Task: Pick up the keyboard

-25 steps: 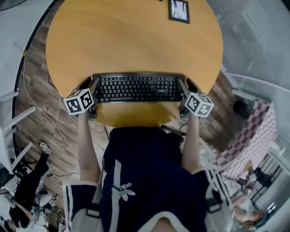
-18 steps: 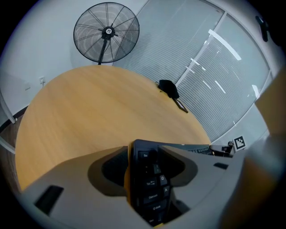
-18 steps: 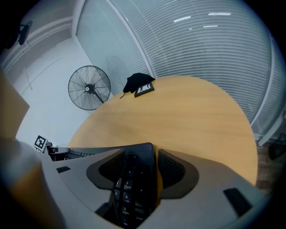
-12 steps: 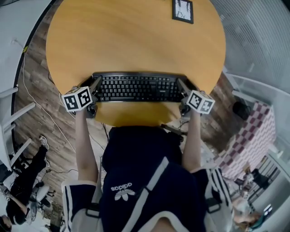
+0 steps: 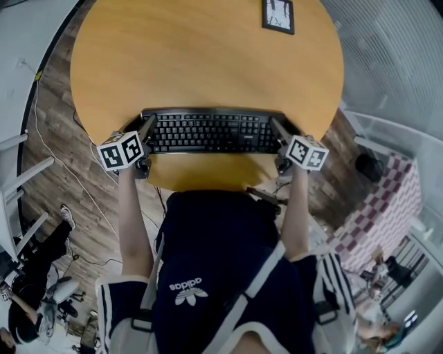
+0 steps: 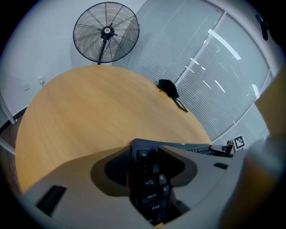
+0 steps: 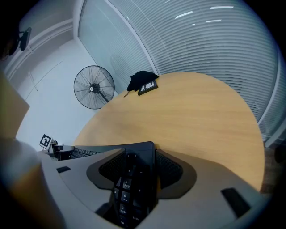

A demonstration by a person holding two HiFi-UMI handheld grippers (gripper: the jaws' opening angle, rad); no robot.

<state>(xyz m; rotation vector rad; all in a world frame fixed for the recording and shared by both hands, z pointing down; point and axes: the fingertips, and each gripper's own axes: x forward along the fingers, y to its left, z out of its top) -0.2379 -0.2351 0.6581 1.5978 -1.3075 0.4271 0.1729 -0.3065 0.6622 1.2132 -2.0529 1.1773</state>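
A black keyboard lies crosswise on the round wooden table, close to its near edge. My left gripper is shut on the keyboard's left end, my right gripper on its right end. In the left gripper view the grey jaws stand on either side of the keyboard's end, with the Esc and Q keys between them. The right gripper view shows the number-pad end clamped the same way. Whether the keyboard is off the tabletop I cannot tell.
A small framed black-and-white card sits at the table's far edge beside a black object. A standing fan is behind the table. Wood floor, white furniture and a checkered cloth surround the table.
Both marker cubes have shifted slightly, the left one a little outward and back. The keyboard stays at the same spot on the table.
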